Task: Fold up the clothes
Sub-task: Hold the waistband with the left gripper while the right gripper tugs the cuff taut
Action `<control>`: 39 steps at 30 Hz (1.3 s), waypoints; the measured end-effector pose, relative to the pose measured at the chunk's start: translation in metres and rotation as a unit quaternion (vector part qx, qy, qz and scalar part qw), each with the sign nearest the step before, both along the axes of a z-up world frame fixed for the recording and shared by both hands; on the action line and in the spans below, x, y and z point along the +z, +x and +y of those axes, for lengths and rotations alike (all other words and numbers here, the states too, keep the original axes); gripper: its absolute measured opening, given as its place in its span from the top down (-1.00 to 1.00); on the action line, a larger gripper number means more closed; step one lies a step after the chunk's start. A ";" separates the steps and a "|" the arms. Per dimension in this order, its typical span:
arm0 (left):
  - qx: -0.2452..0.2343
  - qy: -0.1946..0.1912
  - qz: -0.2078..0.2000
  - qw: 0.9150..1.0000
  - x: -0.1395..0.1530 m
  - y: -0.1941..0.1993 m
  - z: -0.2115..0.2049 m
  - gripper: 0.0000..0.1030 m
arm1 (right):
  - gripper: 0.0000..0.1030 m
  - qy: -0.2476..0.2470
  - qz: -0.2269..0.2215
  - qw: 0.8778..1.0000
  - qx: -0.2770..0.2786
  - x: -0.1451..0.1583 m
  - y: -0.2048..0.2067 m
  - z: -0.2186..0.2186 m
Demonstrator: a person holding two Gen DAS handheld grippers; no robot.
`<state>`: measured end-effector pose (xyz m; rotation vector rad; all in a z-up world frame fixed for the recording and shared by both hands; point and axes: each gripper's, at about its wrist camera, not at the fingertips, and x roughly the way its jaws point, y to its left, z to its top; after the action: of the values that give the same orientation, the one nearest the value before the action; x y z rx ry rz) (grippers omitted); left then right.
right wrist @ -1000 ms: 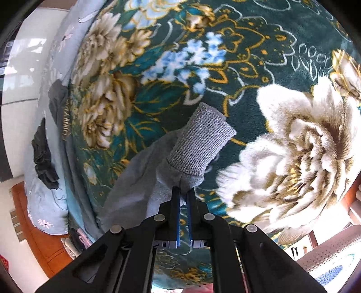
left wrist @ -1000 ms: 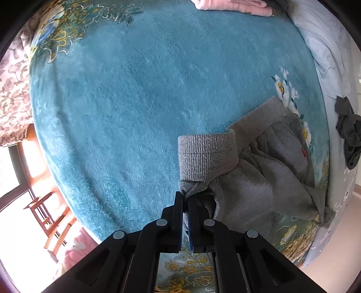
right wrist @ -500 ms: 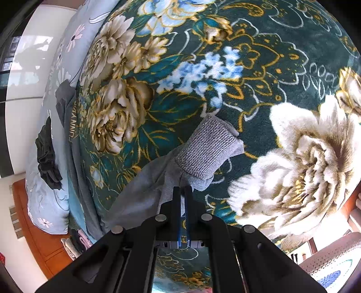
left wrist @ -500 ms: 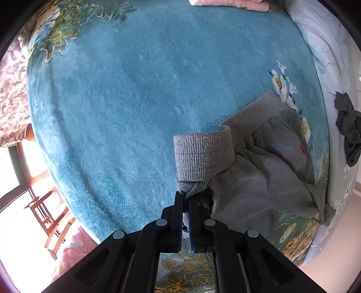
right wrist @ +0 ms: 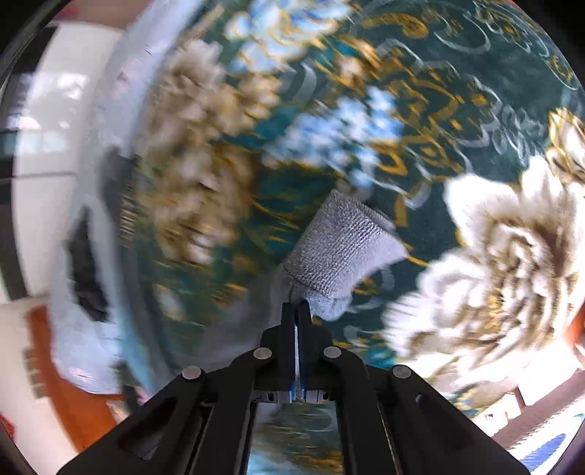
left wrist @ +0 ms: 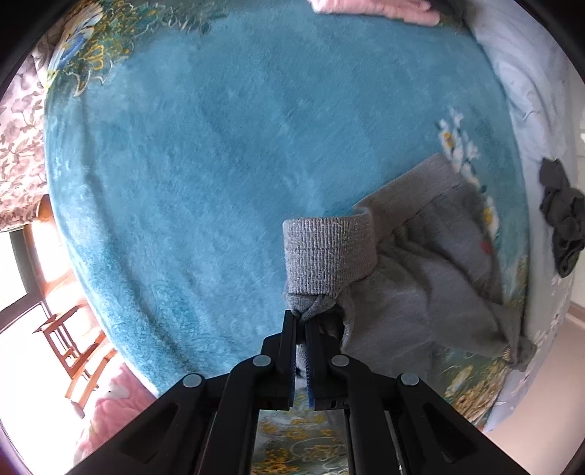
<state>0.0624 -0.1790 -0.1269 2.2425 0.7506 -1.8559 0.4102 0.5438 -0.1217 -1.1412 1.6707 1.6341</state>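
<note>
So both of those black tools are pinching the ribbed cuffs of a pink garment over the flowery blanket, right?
Not quite: the garment is grey, not pink. The left wrist view shows the left tool shut on fabric just below a ribbed cuff of the grey garment; the right tool grips the other cuff the same way. The only pink cloth lies at the blanket's far edge.

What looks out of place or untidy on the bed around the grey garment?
A dark crumpled garment lies loose on the pale sheet, apart from the grey garment, which is itself bunched and creased. Both grippers pinch it near a ribbed cuff.
</note>
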 end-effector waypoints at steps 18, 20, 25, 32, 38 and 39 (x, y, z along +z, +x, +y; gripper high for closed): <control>-0.026 -0.004 0.045 0.999 0.051 -0.057 0.018 0.92 | 0.99 0.064 0.032 0.995 0.068 0.071 -0.029 0.017; -0.029 0.029 0.082 0.996 0.071 -0.064 0.022 0.92 | 0.99 0.095 0.073 0.990 0.076 0.104 -0.039 0.020; -0.059 0.004 0.094 0.994 0.076 -0.064 0.027 0.92 | 0.99 0.046 0.016 0.997 0.066 0.061 -0.023 0.013; -0.042 -0.009 0.038 0.998 0.048 -0.061 0.029 0.92 | 0.99 0.080 0.059 0.992 0.080 0.093 -0.040 0.014; -0.038 -0.018 0.023 0.999 0.031 -0.044 0.018 0.92 | 0.99 0.059 0.036 0.995 0.069 0.087 -0.043 0.033; -0.038 -0.019 0.022 0.999 0.028 -0.041 0.016 0.92 | 0.99 0.075 0.053 0.993 0.076 0.103 -0.048 0.034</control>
<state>0.0218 -0.1632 -0.0986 2.2434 0.6383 -1.9421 0.3625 0.5781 -0.0183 -1.1481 1.5255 1.9124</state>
